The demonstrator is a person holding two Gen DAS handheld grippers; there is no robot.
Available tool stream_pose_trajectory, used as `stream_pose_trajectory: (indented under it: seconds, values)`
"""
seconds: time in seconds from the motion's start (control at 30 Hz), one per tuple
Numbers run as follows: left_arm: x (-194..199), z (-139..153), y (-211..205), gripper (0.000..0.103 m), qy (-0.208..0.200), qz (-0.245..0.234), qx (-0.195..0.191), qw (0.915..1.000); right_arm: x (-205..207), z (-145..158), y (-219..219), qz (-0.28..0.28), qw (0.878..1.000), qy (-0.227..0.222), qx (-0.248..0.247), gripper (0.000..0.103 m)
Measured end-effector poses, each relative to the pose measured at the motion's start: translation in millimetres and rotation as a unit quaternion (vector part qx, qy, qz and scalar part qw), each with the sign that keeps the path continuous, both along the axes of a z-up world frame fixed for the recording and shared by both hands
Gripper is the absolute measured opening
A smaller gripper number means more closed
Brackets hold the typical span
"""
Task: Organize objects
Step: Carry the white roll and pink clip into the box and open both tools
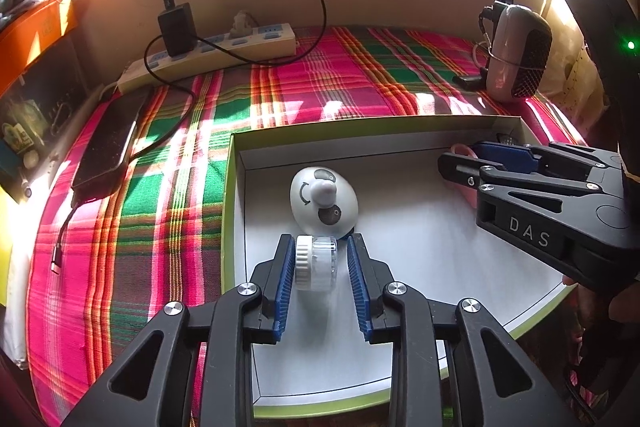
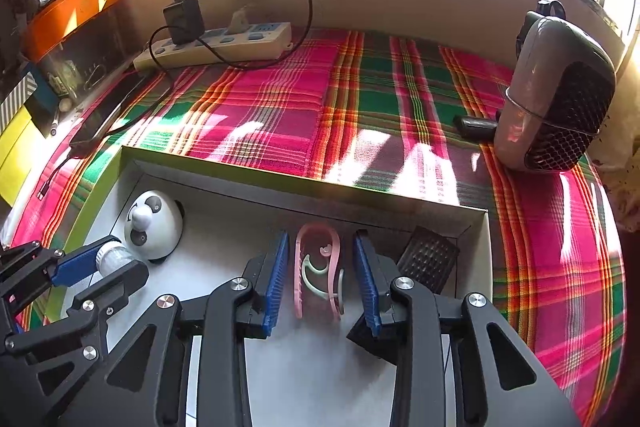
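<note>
The tray (image 1: 400, 141), a shallow white box with a green rim, lies on the plaid cloth (image 1: 168, 187) directly under both tongs; everything the task concerns at this moment sits inside it.

The left gripper (image 1: 317, 281) is over the near-left part of the tray. Its blue pads stand apart, and the small jar (image 1: 316, 263), clear-bodied with a white ribbed cap, lies on its side between them. The cap touches or nearly touches the left pad; a visible gap separates the clear end from the right pad. The jar's long axis runs across the opening, pad to pad, so closing would press it end to end. Whether the jar rests on the tray floor or is held off it cannot be told. The white dome toy (image 1: 324, 201) sits just beyond the fingertips, close behind the jar.

The right gripper (image 2: 321, 277) is over the far-right part of the tray, pads also apart and clear of anything. The pink clip (image 2: 318, 273) lies on the floor between them, touching neither, its long axis running forward along the fingers. A dark gridded piece (image 2: 429, 259) lies just outside the right pad, near the tray's corner.

Judgement: each gripper is already centred on its own object; the left is nearer the jar, the right nearer the clip.
</note>
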State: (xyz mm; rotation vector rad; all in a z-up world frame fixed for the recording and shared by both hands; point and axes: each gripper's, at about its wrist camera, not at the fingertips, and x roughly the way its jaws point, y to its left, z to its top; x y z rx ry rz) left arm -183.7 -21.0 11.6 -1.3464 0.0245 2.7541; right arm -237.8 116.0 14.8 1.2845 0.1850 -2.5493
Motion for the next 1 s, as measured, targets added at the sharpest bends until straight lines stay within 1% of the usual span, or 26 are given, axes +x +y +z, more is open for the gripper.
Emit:
stream_pose_trajectory:
  seconds: [0.07,0.2,0.6,1.0]
  values:
    - [1.0,0.9,-0.3,0.027,-0.001,0.000,0.005,1.0000,1.2,1.5,0.6,-0.002,1.000,0.002,-0.001,0.040]
    - [4.4,4.9,-2.5,0.030,0.003,0.005,0.014,0.9999,6.3,6.1,2.3,-0.004,1.000,0.007,-0.005,0.042]
    - [28.7,23.4,-14.4,0.031,0.028,0.019,0.029,0.9990,35.3,23.9,10.4,-0.014,0.999,0.030,-0.018,0.043]
    - [63.0,31.0,-27.7,0.031,0.039,0.029,0.043,0.9979,76.8,35.6,25.2,-0.032,0.998,0.047,-0.028,0.043]
